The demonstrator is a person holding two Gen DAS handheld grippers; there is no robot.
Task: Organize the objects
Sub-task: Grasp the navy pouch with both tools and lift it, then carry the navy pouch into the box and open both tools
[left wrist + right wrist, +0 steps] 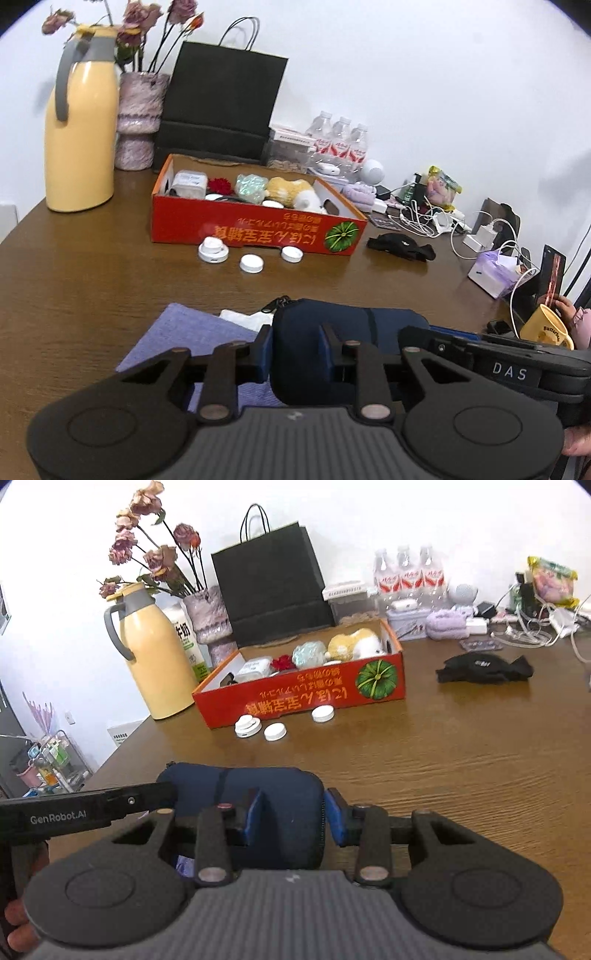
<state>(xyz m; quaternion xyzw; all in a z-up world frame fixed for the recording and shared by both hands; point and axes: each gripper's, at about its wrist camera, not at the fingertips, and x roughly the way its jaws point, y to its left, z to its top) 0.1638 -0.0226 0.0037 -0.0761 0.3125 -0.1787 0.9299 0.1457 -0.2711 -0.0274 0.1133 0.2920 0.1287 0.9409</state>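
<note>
A dark blue zipped pouch (351, 328) lies near the table's front edge, partly on a purple cloth (184, 332). My left gripper (297, 347) is shut on the pouch's left end. My right gripper (293, 814) is shut on its right end (258, 790). A red cardboard box (255, 229) stands behind; it holds a plush toy (291, 190), a red flower and small white cases. Three white round cases (251, 263) lie on the table in front of the box; they also show in the right wrist view (275, 732).
A yellow thermos jug (79, 140), a vase of dried roses (138, 122) and a black paper bag (221, 103) stand behind the box. Water bottles (340, 142), chargers and cables (424, 218), a black strap (400, 247), a tissue pack (493, 271) and a yellow mug (546, 328) lie to the right.
</note>
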